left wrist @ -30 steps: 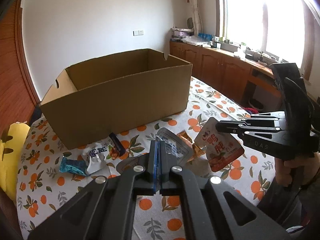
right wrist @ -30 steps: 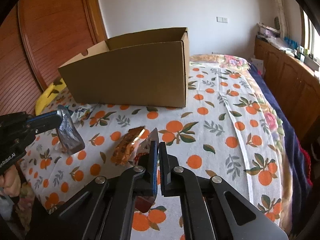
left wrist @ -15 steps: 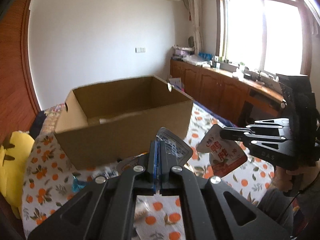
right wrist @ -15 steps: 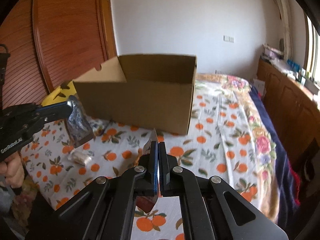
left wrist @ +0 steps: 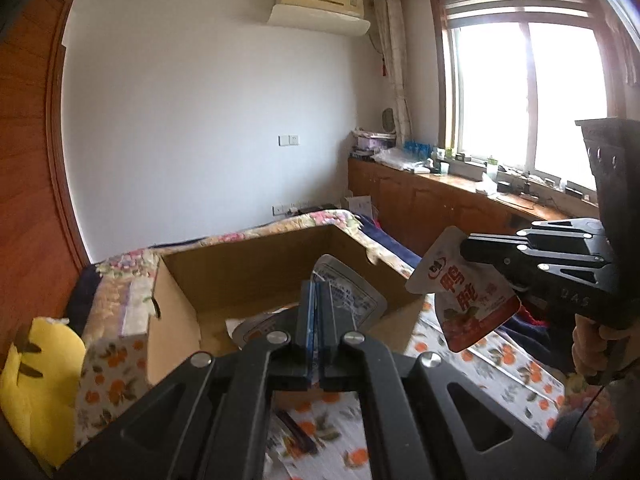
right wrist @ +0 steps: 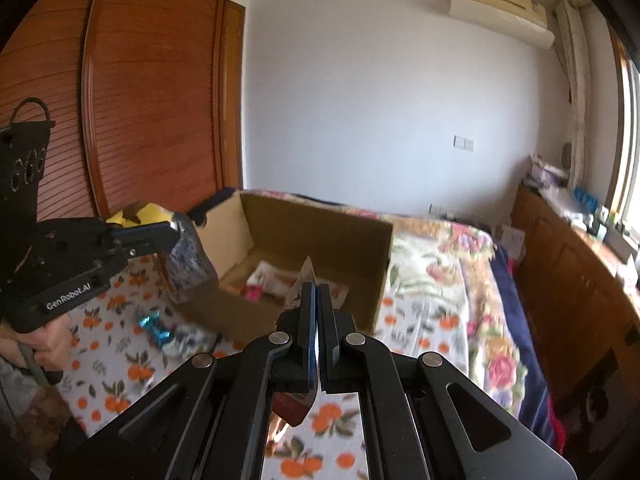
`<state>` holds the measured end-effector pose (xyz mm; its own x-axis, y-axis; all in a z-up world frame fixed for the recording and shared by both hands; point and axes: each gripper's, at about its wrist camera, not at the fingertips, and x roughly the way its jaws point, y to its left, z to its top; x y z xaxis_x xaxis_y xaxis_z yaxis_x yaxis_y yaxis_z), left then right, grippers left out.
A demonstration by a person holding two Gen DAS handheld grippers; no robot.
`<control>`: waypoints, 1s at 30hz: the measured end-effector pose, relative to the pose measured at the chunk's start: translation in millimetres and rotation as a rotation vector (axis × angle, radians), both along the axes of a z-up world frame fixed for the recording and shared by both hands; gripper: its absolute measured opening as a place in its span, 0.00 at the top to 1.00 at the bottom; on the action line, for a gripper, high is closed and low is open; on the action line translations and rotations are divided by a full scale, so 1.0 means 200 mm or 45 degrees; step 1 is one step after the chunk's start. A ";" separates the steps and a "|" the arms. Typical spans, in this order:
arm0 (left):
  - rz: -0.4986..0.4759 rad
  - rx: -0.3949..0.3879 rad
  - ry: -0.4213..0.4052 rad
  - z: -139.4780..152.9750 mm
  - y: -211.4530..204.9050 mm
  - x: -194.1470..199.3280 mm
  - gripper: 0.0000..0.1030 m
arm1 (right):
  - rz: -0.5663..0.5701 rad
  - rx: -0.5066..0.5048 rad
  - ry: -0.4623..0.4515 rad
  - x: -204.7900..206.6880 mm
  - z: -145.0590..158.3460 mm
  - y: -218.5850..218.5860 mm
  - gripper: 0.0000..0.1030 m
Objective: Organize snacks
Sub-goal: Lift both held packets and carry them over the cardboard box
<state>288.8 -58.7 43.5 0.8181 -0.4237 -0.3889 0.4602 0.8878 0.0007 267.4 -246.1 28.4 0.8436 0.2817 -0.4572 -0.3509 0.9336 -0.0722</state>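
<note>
My left gripper (left wrist: pixel 319 292) is shut on a silver snack packet (left wrist: pixel 352 300) and holds it up in front of the open cardboard box (left wrist: pixel 256 268). My right gripper (right wrist: pixel 318 292) is shut on a red and white snack pouch (left wrist: pixel 464 300), held in the air at the box's near right corner. The right wrist view shows the pouch edge-on (right wrist: pixel 302 280), the box (right wrist: pixel 340 236) with several snacks inside, and the left gripper (right wrist: pixel 168 232) with its silver packet (right wrist: pixel 186 268) at the box's left side.
The box stands on an orange-print cloth (right wrist: pixel 112 356) over a bed. A blue wrapped candy (right wrist: pixel 154 326) and a white packet (right wrist: pixel 192 338) lie in front of the box. A yellow plush (left wrist: pixel 36 380) sits at the left. Wooden cabinets (left wrist: pixel 440 208) run under the window.
Both grippers have risen and moved toward the box with their snacks still held. The box interior has come into sight from above.
</note>
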 end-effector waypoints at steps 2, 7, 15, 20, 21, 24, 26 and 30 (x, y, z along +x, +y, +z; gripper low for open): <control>0.013 0.000 -0.016 0.01 0.02 0.07 1.00 | 0.010 -0.011 -0.019 0.05 0.02 0.02 1.00; 0.051 -0.021 -0.017 -0.02 0.07 0.23 1.00 | 0.031 -0.015 -0.047 0.20 0.04 0.08 1.00; 0.091 -0.037 0.015 -0.13 0.13 0.42 1.00 | 0.043 -0.018 -0.020 0.44 -0.06 0.12 1.00; 0.108 -0.018 0.059 -0.24 0.12 0.48 1.00 | 0.041 -0.018 0.024 0.54 -0.17 0.16 1.00; 0.112 -0.012 0.064 -0.25 0.12 0.49 1.00 | 0.040 -0.019 0.037 0.56 -0.20 0.17 1.00; 0.111 -0.009 0.084 -0.29 0.11 0.51 1.00 | 0.034 -0.022 0.074 0.60 -0.27 0.19 1.00; 0.111 -0.007 0.096 -0.31 0.11 0.52 1.00 | 0.031 -0.029 0.099 0.63 -0.31 0.20 1.00; 0.106 0.013 0.120 -0.35 0.09 0.53 1.00 | 0.028 -0.035 0.131 0.66 -0.36 0.21 1.00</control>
